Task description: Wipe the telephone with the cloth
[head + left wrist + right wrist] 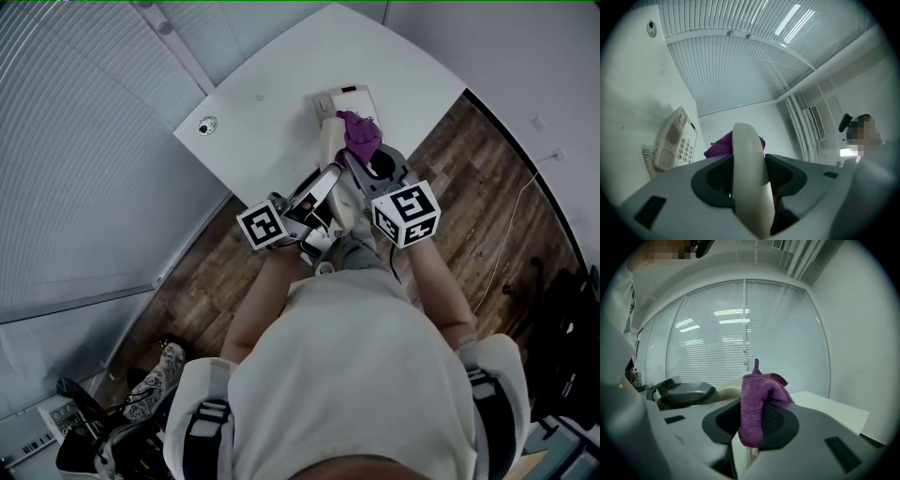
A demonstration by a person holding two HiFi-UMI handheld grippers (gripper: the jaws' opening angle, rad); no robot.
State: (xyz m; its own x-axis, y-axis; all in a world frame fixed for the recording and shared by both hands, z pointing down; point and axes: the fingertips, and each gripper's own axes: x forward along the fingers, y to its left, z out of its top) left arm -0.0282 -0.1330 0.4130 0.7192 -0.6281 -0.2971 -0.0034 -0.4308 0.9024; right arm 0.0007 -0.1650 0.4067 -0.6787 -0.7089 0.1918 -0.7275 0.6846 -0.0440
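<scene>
The cream telephone base (343, 97) sits at the far edge of the white table (272, 112); in the left gripper view the base (675, 140) shows its keypad at the left. My left gripper (749, 164) is shut on the cream handset (750, 178), lifted off the base and held over the near table edge (329, 150). My right gripper (757, 420) is shut on a purple cloth (758, 399), whose bunched end sticks out past the jaws. The cloth (360, 133) is right beside the handset's far end, with the right gripper (373, 157) just behind it.
A small round fitting (206, 125) lies at the table's left corner. The coiled cord (647, 157) hangs beside the base. Window blinds (84, 141) stand to the left, wooden floor (469, 178) lies to the right, and bags and gear (112, 412) sit on the floor at lower left.
</scene>
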